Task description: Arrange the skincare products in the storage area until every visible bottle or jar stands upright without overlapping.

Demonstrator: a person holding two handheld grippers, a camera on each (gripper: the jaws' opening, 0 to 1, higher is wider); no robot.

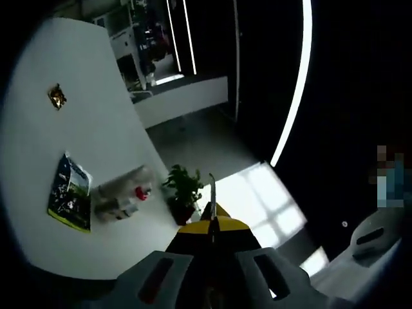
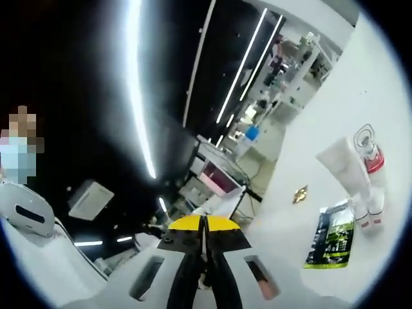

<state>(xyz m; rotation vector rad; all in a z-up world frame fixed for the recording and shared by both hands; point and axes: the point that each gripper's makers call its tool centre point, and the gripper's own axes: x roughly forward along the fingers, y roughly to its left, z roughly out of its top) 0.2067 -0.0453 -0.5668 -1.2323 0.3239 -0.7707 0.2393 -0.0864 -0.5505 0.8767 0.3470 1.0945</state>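
Observation:
A cluster of skincare products [image 1: 121, 193] sits on the white table [image 1: 84, 129]: pale tubes and a clear bottle with a red band [image 1: 141, 192], close together and seemingly lying down. In the right gripper view they are a white tube [image 2: 343, 168] and the red-banded bottle [image 2: 372, 158] on the same white table [image 2: 335, 109]. My left gripper [image 1: 212, 199] is shut with nothing in it and held well off the table, far from the products. My right gripper [image 2: 203, 224] is also shut and empty, away from them.
A green and black sachet [image 1: 69, 193] [image 2: 333, 237] and a small gold item [image 1: 56, 96] [image 2: 300, 193] lie near the products. A potted plant [image 1: 184, 192] stands past the table edge. Shelving [image 2: 283, 71] fills the background. The other gripper shows at each view's side [image 1: 376, 241] [image 2: 26, 215].

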